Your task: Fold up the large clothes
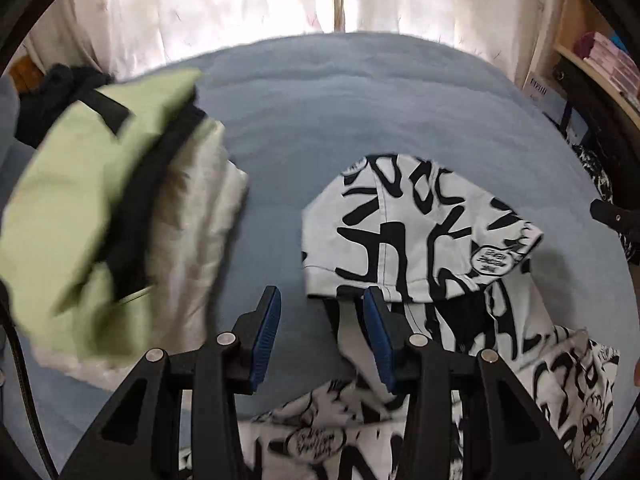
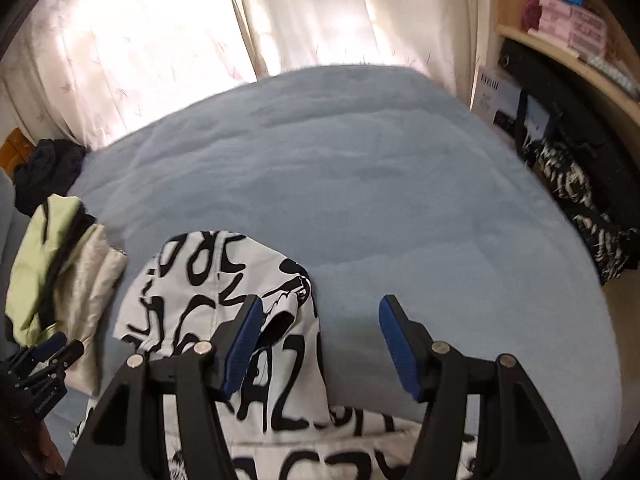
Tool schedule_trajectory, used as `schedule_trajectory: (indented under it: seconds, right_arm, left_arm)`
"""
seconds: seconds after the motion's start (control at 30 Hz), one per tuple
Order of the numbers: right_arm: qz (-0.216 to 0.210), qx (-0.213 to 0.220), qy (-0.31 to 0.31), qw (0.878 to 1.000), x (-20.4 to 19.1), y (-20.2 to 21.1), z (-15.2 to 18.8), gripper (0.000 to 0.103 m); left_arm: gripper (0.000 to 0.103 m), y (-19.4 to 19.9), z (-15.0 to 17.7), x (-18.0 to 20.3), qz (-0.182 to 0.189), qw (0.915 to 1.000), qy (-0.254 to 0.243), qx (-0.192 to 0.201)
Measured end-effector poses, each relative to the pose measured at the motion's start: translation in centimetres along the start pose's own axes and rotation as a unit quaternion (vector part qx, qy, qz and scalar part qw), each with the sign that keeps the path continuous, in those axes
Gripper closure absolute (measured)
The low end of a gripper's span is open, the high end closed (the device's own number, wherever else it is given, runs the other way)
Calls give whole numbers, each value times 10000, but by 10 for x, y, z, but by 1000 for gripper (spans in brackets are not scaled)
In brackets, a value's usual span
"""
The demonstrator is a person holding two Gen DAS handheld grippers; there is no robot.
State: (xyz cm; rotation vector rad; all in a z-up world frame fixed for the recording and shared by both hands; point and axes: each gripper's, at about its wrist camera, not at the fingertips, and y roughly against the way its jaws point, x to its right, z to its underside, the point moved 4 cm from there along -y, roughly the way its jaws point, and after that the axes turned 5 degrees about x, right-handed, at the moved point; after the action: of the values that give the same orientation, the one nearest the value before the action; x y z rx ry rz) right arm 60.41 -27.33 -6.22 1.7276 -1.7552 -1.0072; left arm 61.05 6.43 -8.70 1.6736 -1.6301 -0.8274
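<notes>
Both grippers hang over the bed (image 1: 360, 112) with fingers spread wide, holding nothing – left gripper (image 1: 322, 332), right gripper (image 2: 320, 344). The black-and-white printed garment (image 1: 420, 232) lies at the near edge of the bed, part folded over itself, its lower part cut off by the frame. A blurry green jacket (image 1: 92, 184) on a pale one crowds the left edge. Only the right view shows the shelf's pink boxes (image 2: 568, 28) clearly.
</notes>
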Motion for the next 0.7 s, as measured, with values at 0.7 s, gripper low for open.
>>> schedule_trajectory:
  seconds: [0.7]
  right_arm:
    - [-255,-797,-59,9965,-3,-155,22,42]
  left_arm:
    - [44,-131,19,-2,754,9950,581,-303]
